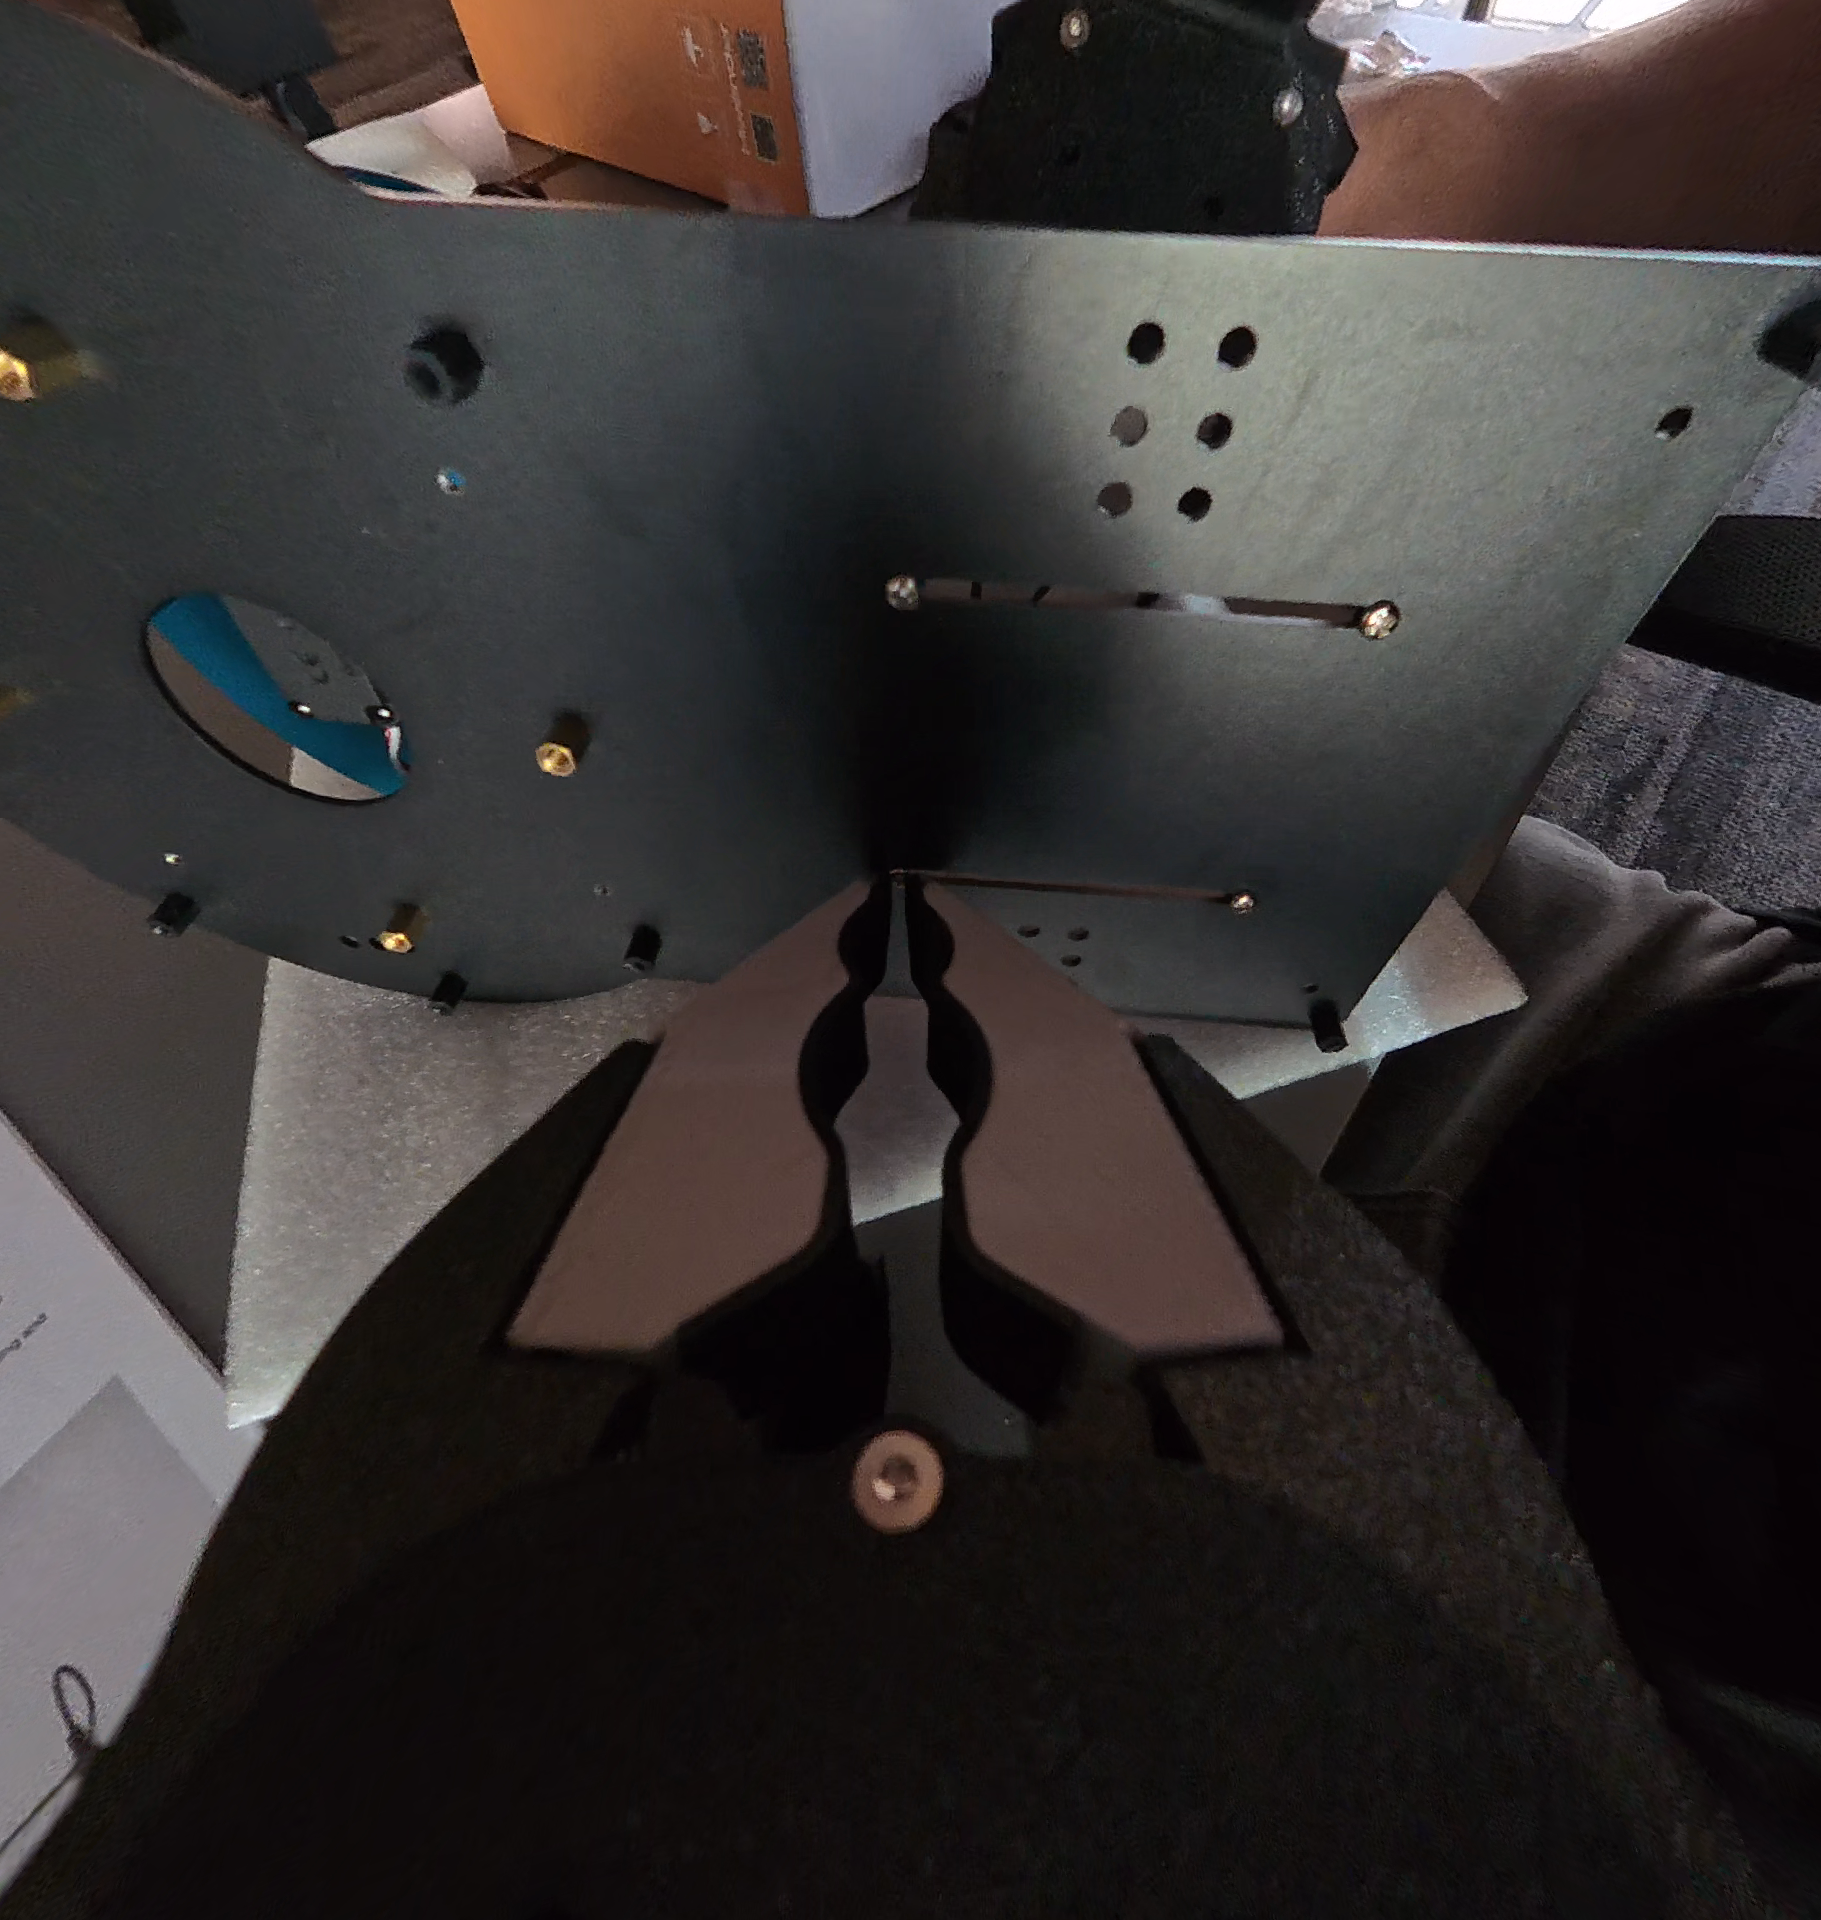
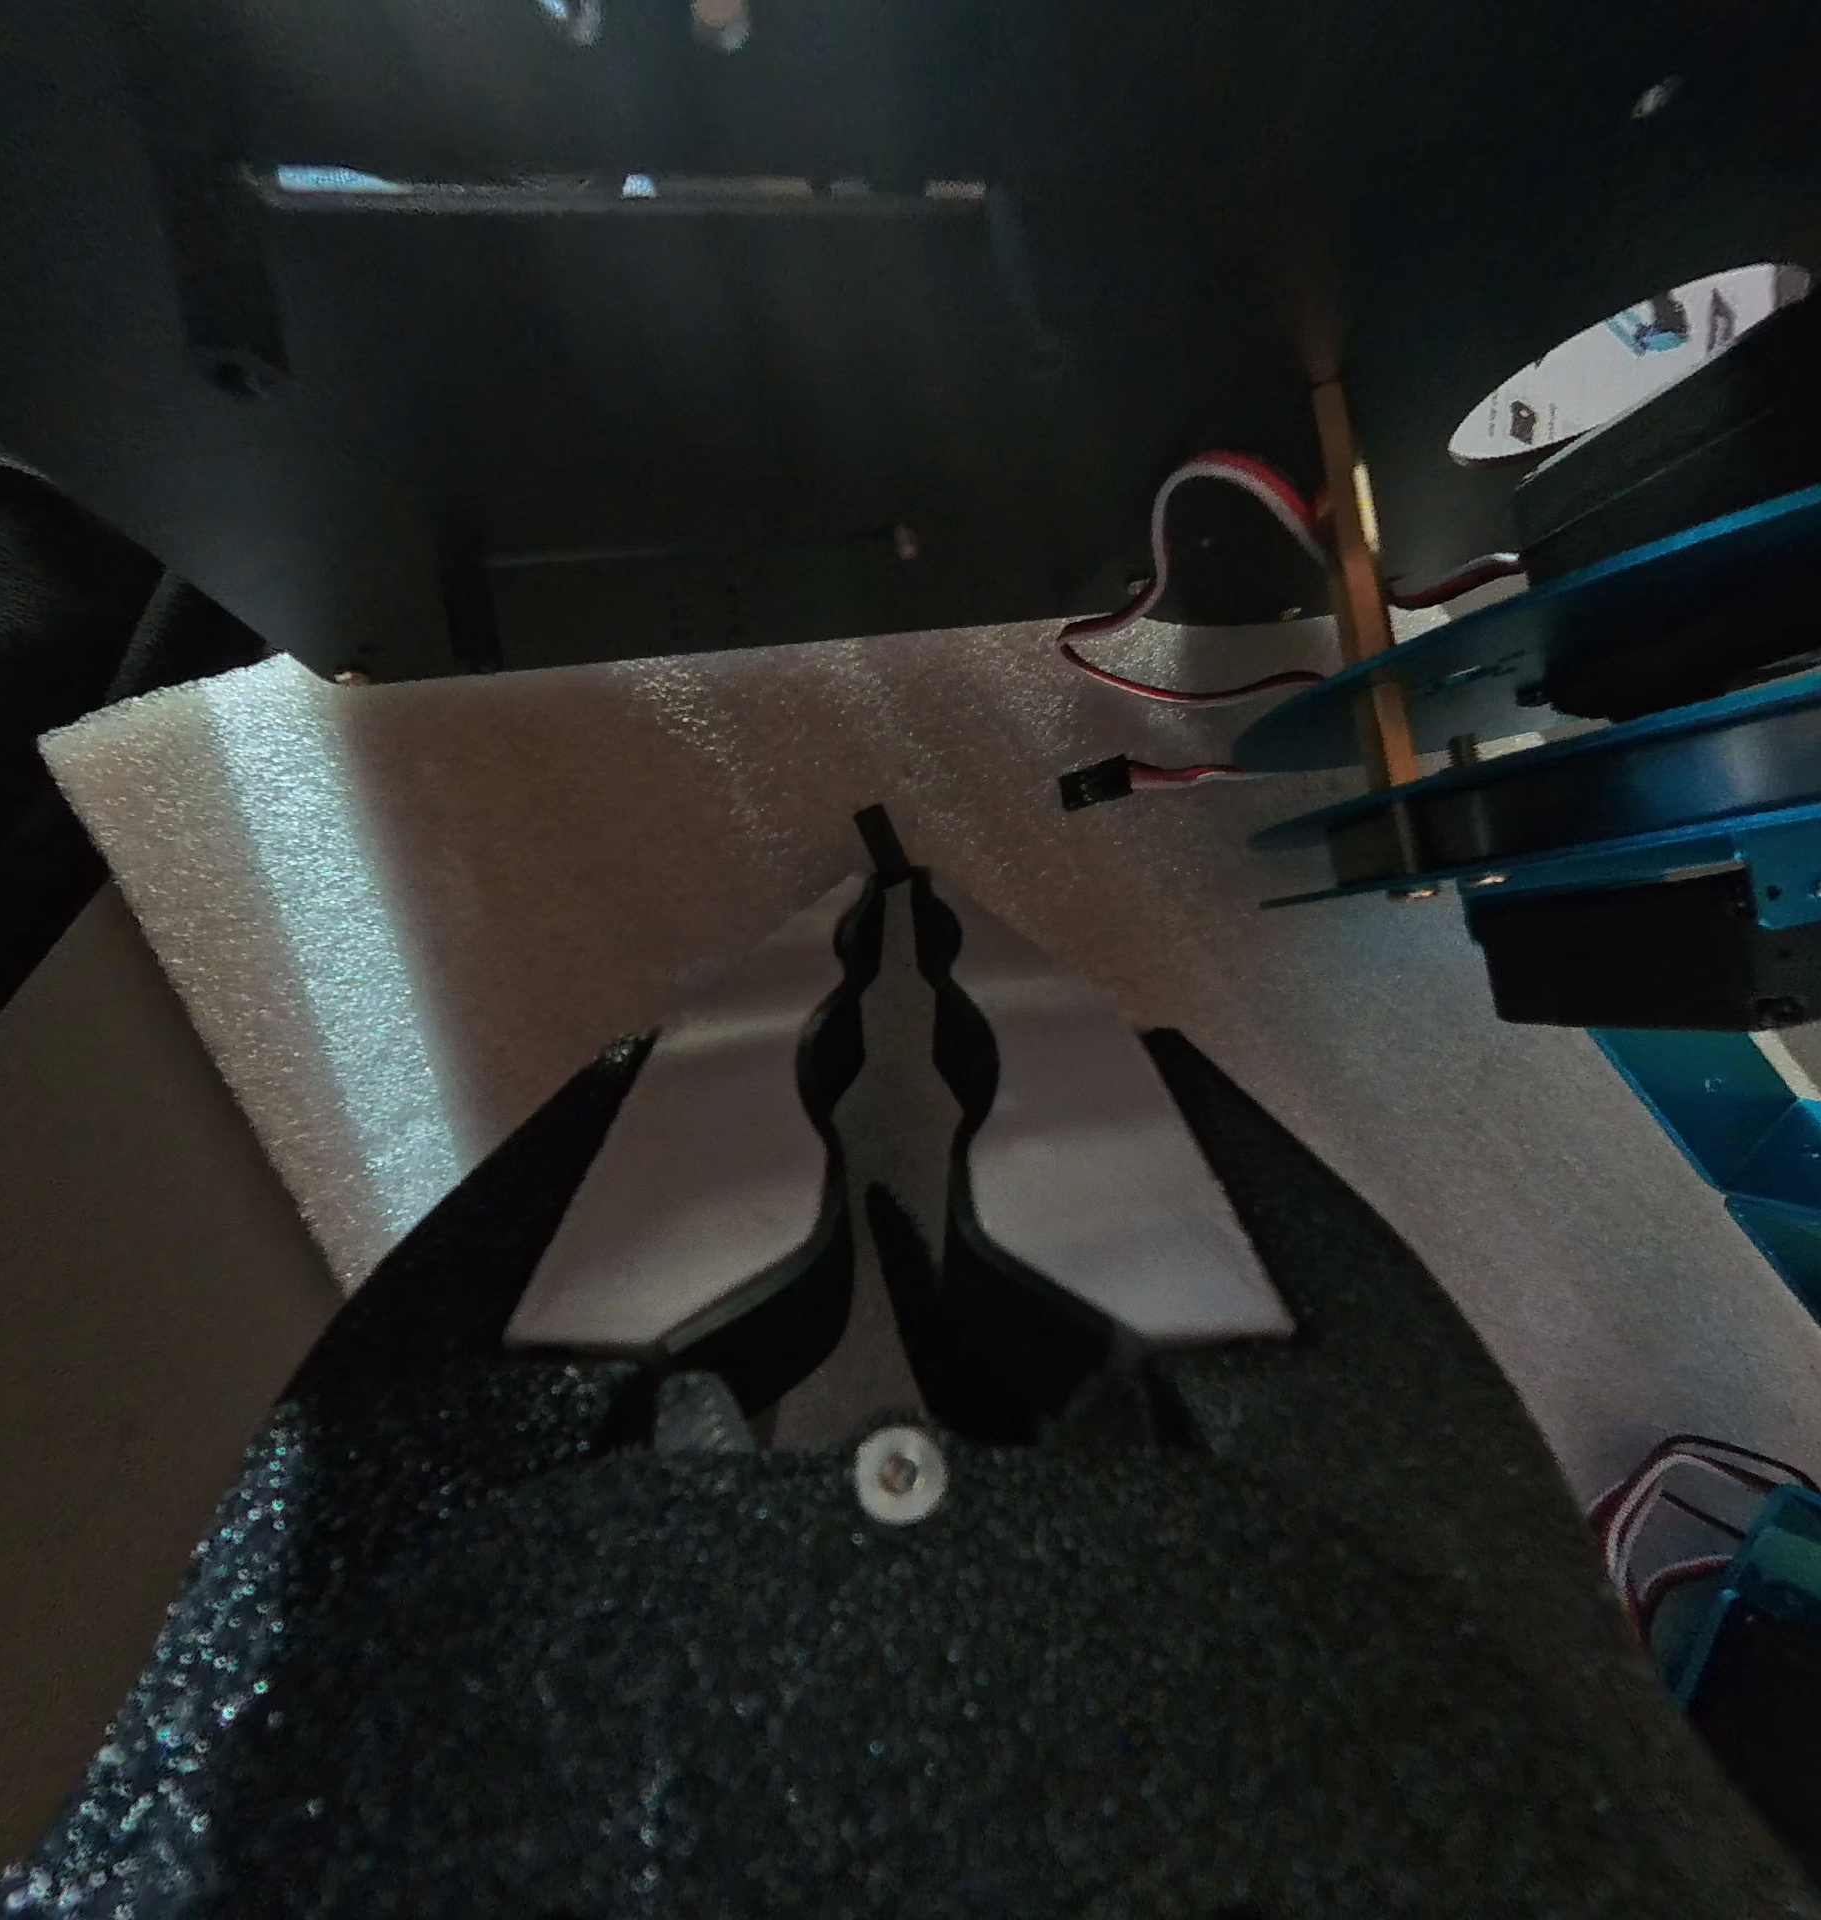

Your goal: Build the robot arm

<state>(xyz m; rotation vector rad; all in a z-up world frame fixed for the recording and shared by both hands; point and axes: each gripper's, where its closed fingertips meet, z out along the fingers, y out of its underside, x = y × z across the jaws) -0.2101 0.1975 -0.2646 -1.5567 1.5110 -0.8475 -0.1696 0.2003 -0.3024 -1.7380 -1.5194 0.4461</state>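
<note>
Left hand-held gripper (image 1: 898, 883): jaws nearly closed, tips pressed at the face of a dark metal plate (image 1: 677, 499) standing upright on its lower edge. Tips meet at the left end of a thin slot near the plate's bottom; whether they pinch anything there is hard to tell in the shadow. Plate carries brass standoffs (image 1: 558, 756), short black standoffs (image 1: 449, 992), a large round hole with blue showing through it, a cluster of six small holes and a second, longer slot with a screw at each end. Plate rests on a white foam sheet (image 1: 386, 1122). Orange-and-white carton (image 1: 677, 94) behind the plate; printed paper (image 1: 44, 1382) at lower left.

Right hand-held gripper (image 2: 888, 878): jaws closed down on a small black standoff (image 2: 871, 836), which sticks out beyond the tips, above the foam sheet (image 2: 470, 831). Dark plate's far side (image 2: 677, 364) rises just behind. To the right, a blue metal assembly (image 2: 1612, 831) of stacked discs and brackets, with red-white-black servo leads (image 2: 1166, 665) trailing onto the foam, one ending in a black connector (image 2: 1077, 790) near the gripper tips.
</note>
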